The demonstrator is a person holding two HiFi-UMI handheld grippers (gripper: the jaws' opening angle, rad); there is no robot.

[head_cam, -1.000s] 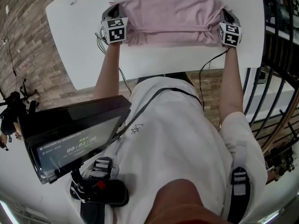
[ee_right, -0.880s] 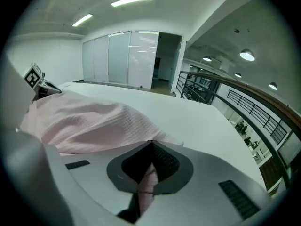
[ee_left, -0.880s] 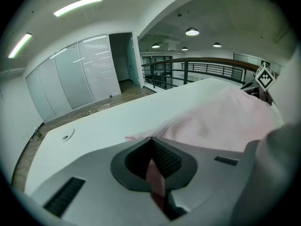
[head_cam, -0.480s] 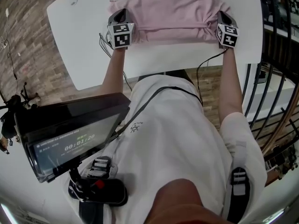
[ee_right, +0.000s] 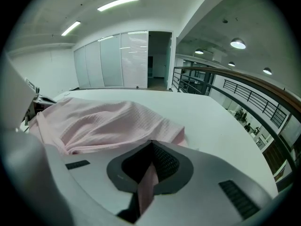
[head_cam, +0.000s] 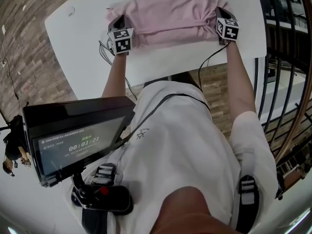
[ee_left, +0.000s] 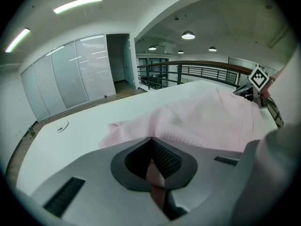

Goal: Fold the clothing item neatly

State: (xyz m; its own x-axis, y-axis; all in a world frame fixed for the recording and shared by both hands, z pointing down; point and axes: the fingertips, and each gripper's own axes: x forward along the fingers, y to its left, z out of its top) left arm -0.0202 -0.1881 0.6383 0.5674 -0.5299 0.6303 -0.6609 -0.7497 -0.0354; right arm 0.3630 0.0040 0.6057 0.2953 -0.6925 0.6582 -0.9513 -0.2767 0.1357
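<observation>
A pink waffle-knit garment (head_cam: 168,16) lies folded over on the white table (head_cam: 185,60), stretched between my two grippers. The left gripper (head_cam: 118,27) is shut on the garment's near left edge; pink cloth (ee_left: 155,175) shows pinched between its jaws. At the near right edge the right gripper (head_cam: 222,18) is shut on the cloth as well, a pink strip (ee_right: 146,185) running through its jaws. From the left gripper view the garment (ee_left: 207,121) rises in a hump toward the right gripper's marker cube (ee_left: 259,77). The right gripper view shows the garment (ee_right: 103,124) bunched in soft folds.
A small round fitting (head_cam: 71,11) sits in the table's far left part. Cables (head_cam: 207,65) hang off the table's near edge. A dark screen (head_cam: 73,140) hangs on the person's chest. A railing (head_cam: 287,82) runs along the right side, brick floor (head_cam: 24,57) on the left.
Both grippers have carried the garment's near edge farther from the person, over the rest of the cloth. The fold now lies deeper on the table.
</observation>
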